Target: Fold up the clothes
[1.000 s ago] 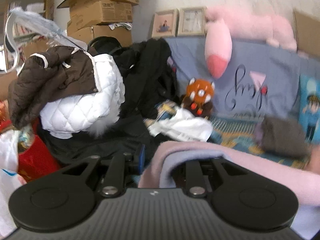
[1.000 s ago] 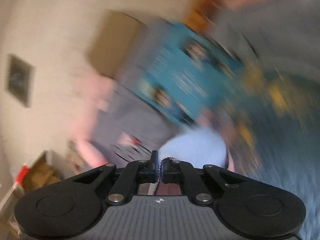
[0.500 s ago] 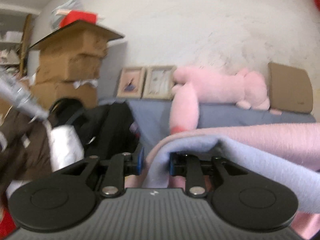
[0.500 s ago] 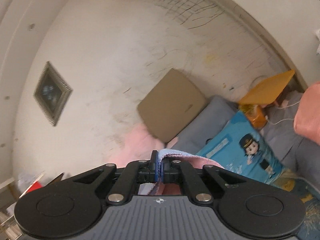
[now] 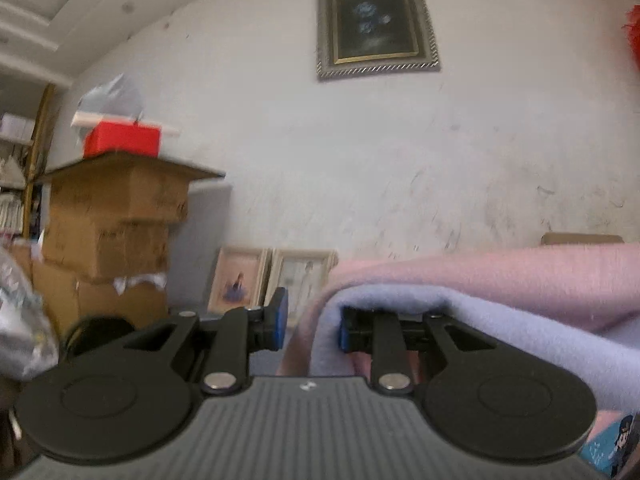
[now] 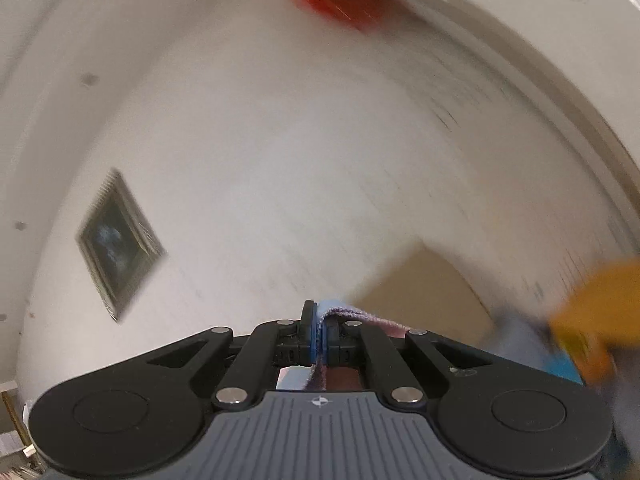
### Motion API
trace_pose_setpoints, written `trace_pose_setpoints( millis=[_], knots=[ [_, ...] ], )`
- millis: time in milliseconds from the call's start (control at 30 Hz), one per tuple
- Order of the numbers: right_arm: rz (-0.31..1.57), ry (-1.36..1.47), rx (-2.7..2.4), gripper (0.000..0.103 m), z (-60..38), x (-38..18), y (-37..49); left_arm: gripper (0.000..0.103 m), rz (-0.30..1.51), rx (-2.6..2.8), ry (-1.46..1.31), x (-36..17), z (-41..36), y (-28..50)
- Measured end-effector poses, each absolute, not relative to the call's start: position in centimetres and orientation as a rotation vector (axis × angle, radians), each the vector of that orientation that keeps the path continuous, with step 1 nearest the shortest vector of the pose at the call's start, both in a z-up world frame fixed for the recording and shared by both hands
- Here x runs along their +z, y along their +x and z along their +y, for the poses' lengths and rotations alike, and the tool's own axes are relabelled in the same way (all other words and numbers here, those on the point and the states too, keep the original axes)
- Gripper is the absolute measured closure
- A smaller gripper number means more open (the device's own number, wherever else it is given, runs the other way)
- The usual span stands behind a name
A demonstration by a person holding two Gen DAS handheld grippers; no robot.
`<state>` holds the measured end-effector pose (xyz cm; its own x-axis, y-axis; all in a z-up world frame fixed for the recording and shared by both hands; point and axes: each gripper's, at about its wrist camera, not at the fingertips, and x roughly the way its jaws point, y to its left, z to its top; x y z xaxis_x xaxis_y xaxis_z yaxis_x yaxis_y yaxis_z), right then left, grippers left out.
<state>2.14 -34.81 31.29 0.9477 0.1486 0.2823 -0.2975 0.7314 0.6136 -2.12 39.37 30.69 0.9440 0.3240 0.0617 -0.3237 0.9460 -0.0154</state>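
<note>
The folding looks to be at an early stage. The garment [image 5: 500, 280], a soft fleece piece that is pink on one side and pale lilac on the other, is lifted in the air between the two tongs, and no finished fold is visible in either view. I judge that the person is raising it to spread it out. Laying it down, making the folds and flattening it are all left to do.

The left tongs [image 5: 310, 326] stand rather wide. The cloth hangs over the right finger [image 5: 352, 330] and covers its tip, while the left finger [image 5: 276, 322] is bare and does not touch the cloth. So the garment seems draped on this side, not pinched. The right tongs [image 6: 319, 334] are narrow and closed on a thin edge of the same garment [image 6: 352, 316], which comes out between the blue pads.

The left view shows a long stretch of the cloth running to the right, and both of its colours. It also shows the room behind: stacked cardboard boxes [image 5: 116, 220], a red box [image 5: 122, 142] on top, two small pictures [image 5: 276, 280] leaning at the wall, and a framed picture [image 5: 376, 26] hanging high. The right view is blurred and points up to the wall and ceiling. It shows only a small corner of the cloth, but it alone shows a firm grip. Neither view shows where the garment will be laid.
</note>
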Motion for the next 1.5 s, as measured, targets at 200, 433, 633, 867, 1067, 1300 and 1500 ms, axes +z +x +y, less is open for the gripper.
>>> trace_pose_setpoints(
  millis=[200, 433, 633, 867, 1067, 1300, 1500],
  knots=[
    [-0.326, 0.621, 0.272, 0.100, -34.4, 35.6, -2.8, 0.071, -0.150, 0.309, 0.007, 31.7, 37.9, -2.0],
    [0.032, 0.624, 0.323, 0.100, -32.8, 20.2, -5.2, 0.071, -0.017, 0.354, -0.068, 23.2, 42.5, -5.0],
    [0.434, 0.805, 0.313, 0.100, -27.2, -5.5, -7.8, 0.071, 0.176, 0.465, -0.083, 11.6, 48.7, -11.0],
    [0.886, 0.870, 0.262, 0.100, -16.5, -23.0, -9.6, 0.071, 0.424, 0.646, -0.200, -1.4, 58.3, -16.0],
    [1.101, 0.801, 0.245, 0.100, -12.4, -25.4, -10.2, 0.072, 0.517, 0.746, -0.237, -7.0, 62.4, -18.6],
    [1.281, 0.797, 0.190, 0.100, -11.8, -28.6, -10.0, 0.072, 0.420, 0.792, -0.284, -4.6, 63.5, -19.6],
    [1.358, 0.700, 0.311, 0.099, -8.6, -29.1, -10.2, 0.072, 0.277, 0.821, -0.245, 1.6, 62.7, -21.0]
  ],
)
